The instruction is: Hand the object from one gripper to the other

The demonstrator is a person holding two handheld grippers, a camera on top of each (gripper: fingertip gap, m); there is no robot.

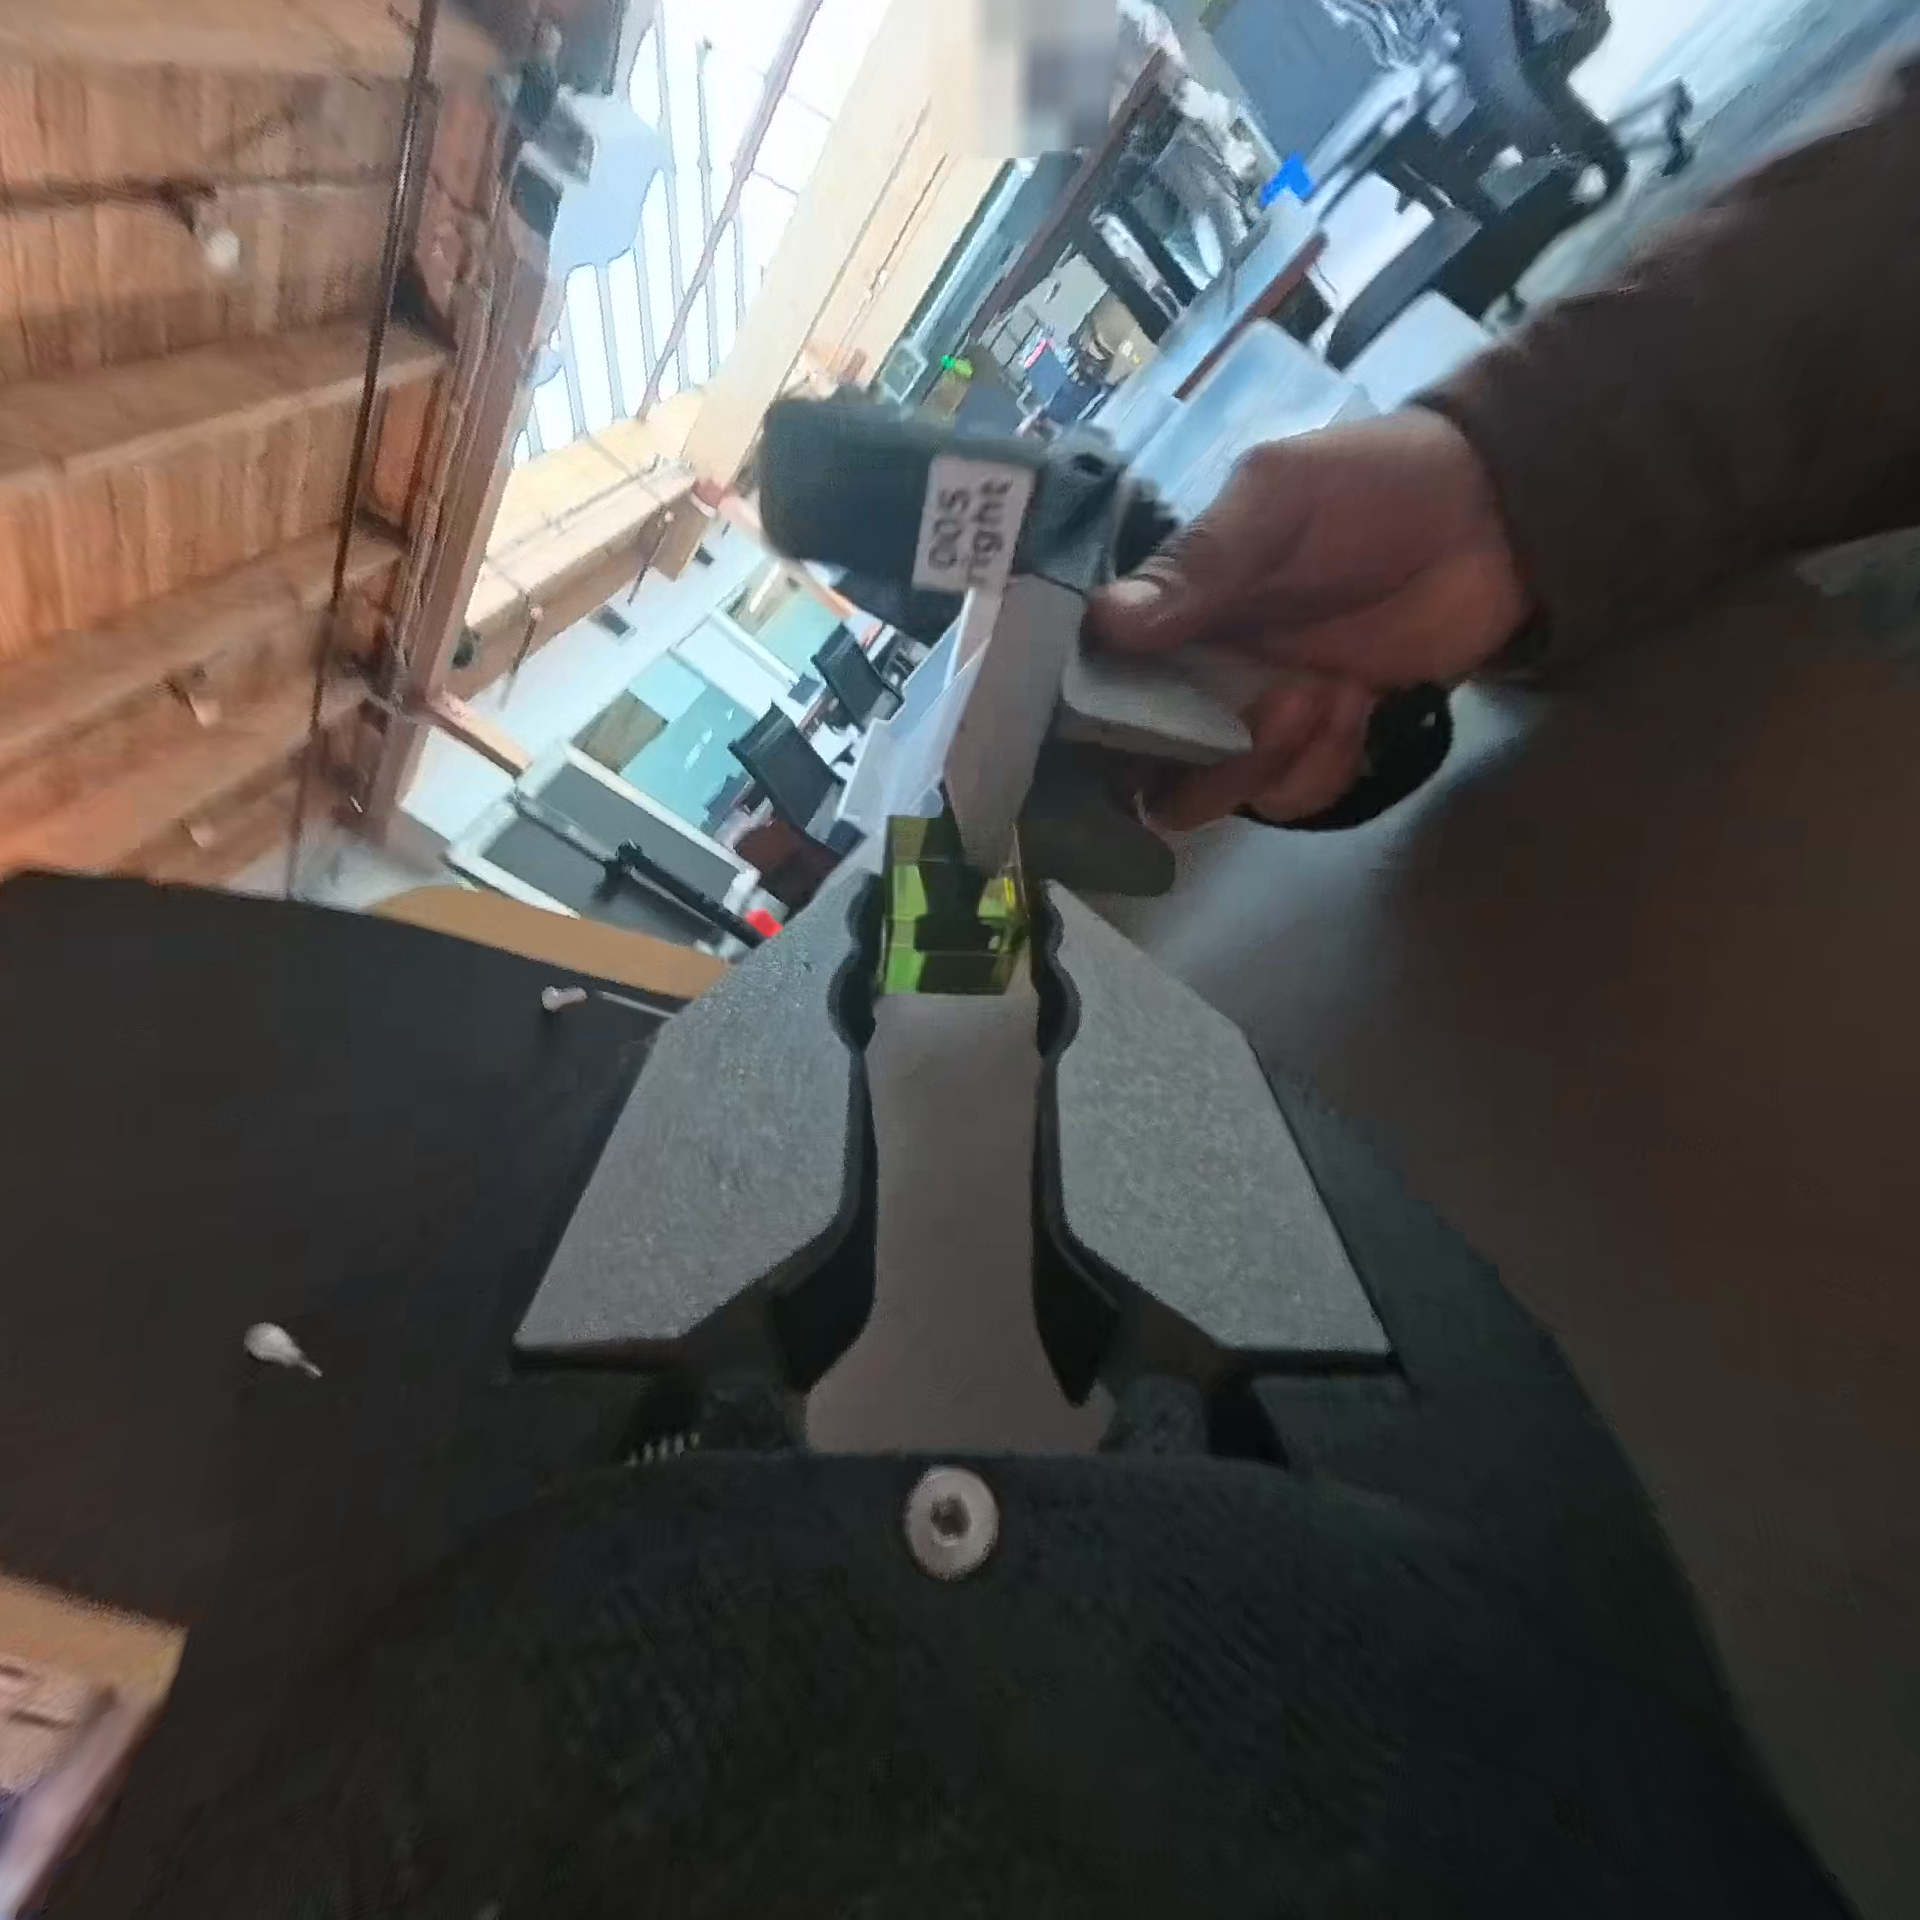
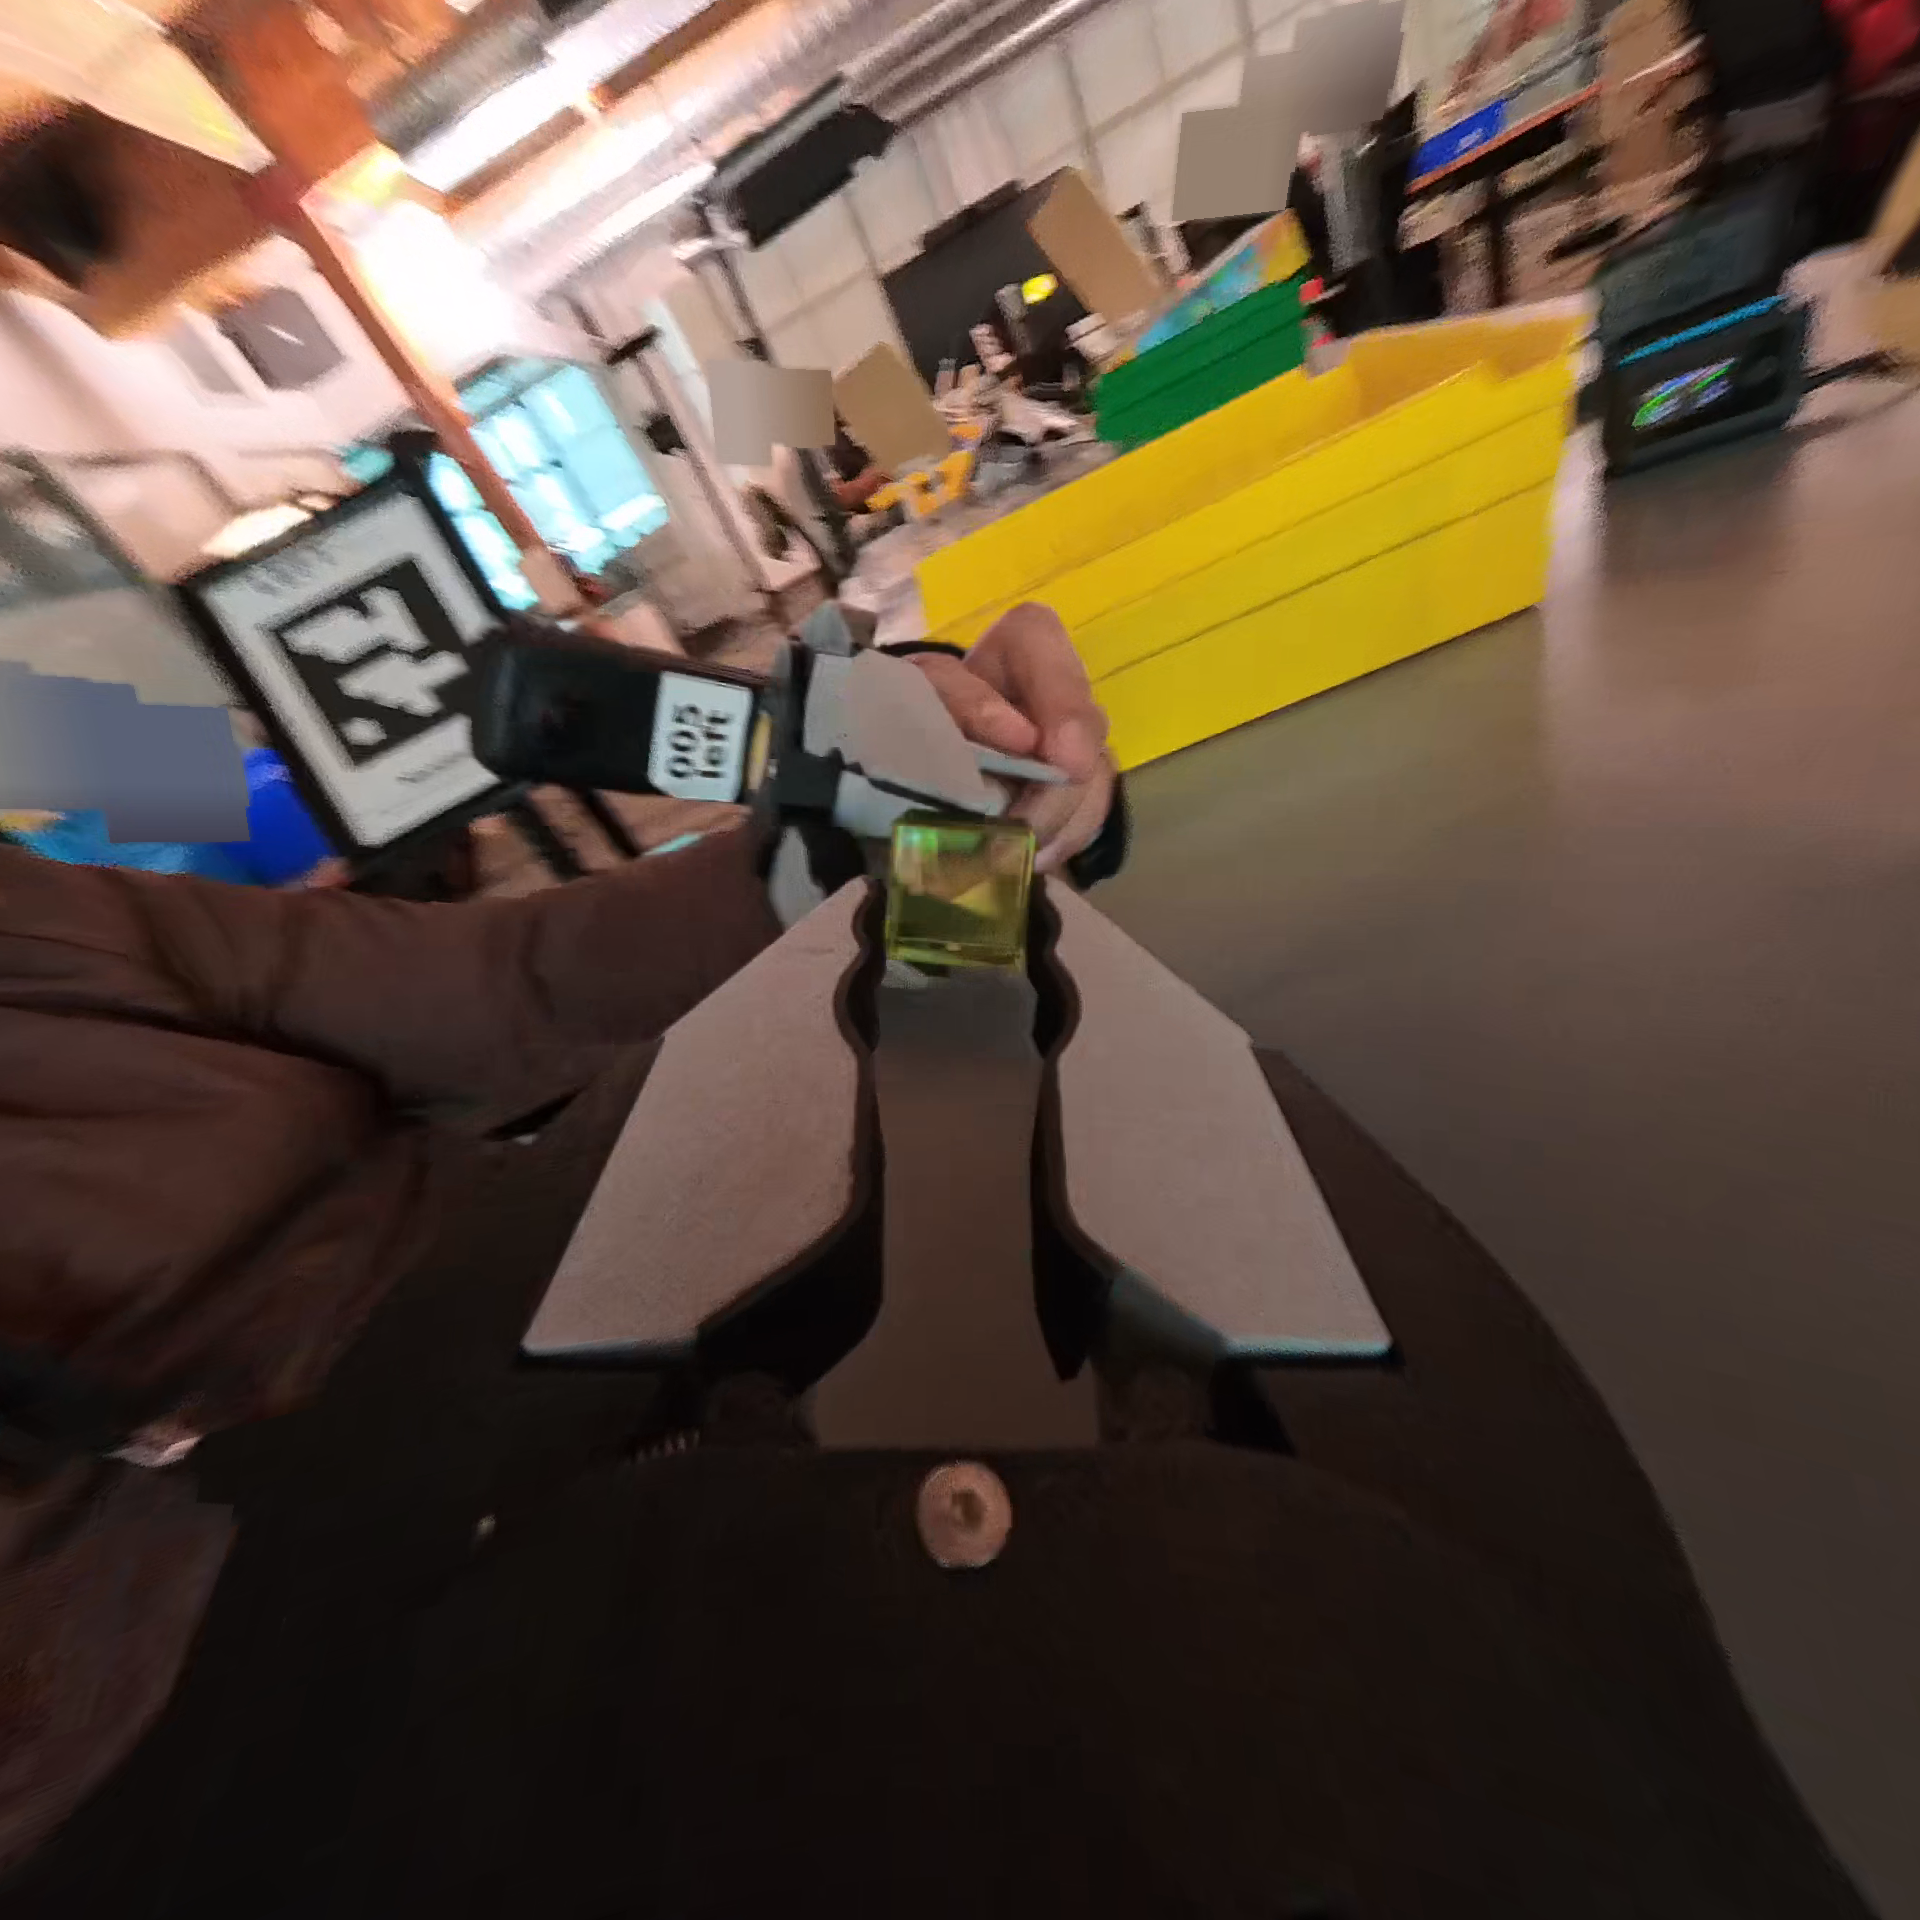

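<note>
A small clear green cube (image 1: pixel 935 925) sits between the fingertips of my left gripper (image 1: pixel 953 935), whose jaws are closed against its sides. The right gripper's grey finger (image 1: pixel 992 727), held by a hand (image 1: pixel 1320 613), reaches down onto the cube from above. In the right wrist view the same cube (image 2: pixel 961 899) sits between the tips of my right gripper (image 2: pixel 958 925), whose jaws press on it. The left gripper's body (image 2: pixel 883 748) and the hand holding it (image 2: pixel 1029 707) are just behind the cube. Both grippers are held in the air above a grey table.
Stacked yellow bins (image 2: pixel 1299 561) and a green bin (image 2: pixel 1195 364) stand on the grey table (image 2: pixel 1558 883) beyond the cube. A black-and-white marker board (image 2: pixel 353 665) stands at the left. A brown sleeve (image 2: pixel 312 1039) crosses the left side. A brick wall (image 1: pixel 156 416) shows in the left wrist view.
</note>
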